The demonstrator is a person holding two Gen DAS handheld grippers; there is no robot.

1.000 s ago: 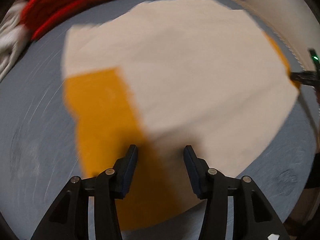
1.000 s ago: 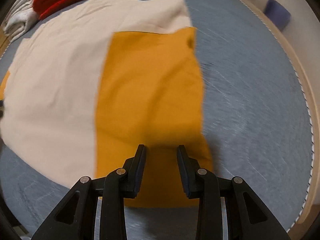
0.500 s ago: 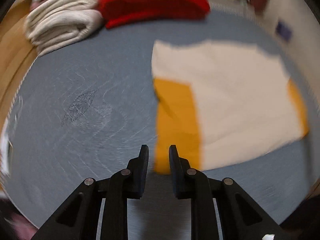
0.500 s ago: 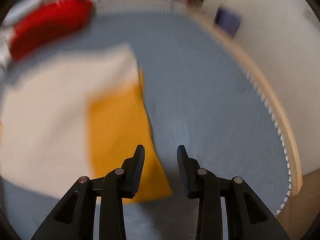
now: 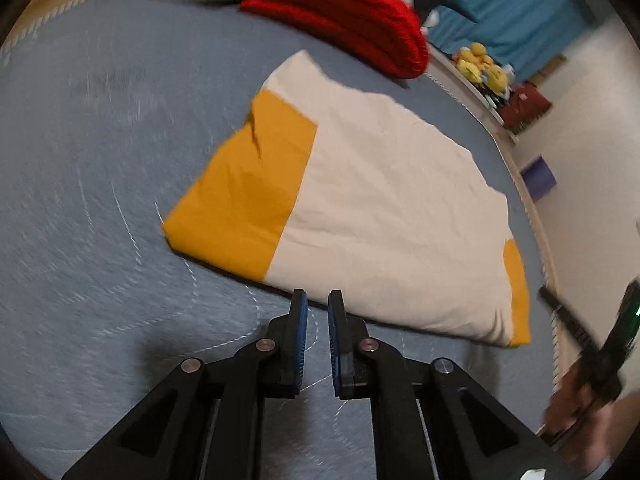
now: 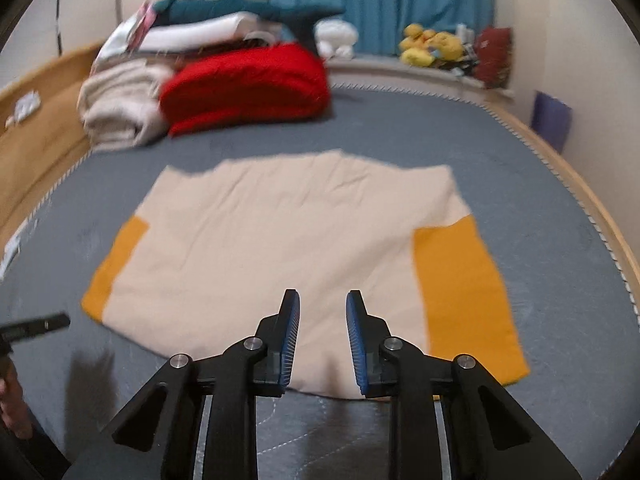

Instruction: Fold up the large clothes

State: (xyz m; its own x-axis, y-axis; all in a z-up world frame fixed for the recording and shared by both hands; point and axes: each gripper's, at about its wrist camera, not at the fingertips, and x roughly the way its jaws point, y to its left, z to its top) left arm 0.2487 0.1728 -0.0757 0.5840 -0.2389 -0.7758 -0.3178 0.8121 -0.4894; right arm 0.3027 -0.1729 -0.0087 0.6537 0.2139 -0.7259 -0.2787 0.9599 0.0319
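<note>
A folded cream garment (image 5: 384, 208) with orange sleeve panels (image 5: 244, 184) lies flat on the grey bed cover (image 5: 100, 160). It also shows in the right wrist view (image 6: 280, 248), with orange panels at both sides (image 6: 464, 292). My left gripper (image 5: 318, 300) hovers just short of the garment's near edge, its jaws a narrow gap apart and empty. My right gripper (image 6: 323, 300) hangs above the garment's near edge, open and empty. The left gripper's tip (image 6: 36, 326) shows at the right view's left edge.
A red folded blanket (image 6: 248, 84) and a cream one (image 6: 120, 112) are stacked at the bed's far side with more clothes (image 6: 224, 24). Yellow plush toys (image 6: 432, 46) sit on a ledge. A wooden bed frame (image 6: 36, 120) and a wall border the bed.
Both grippers have pulled back and risen from the orange sleeve panels. The left jaws have narrowed. The garment lies flat, and both views now face the far side of the bed.
</note>
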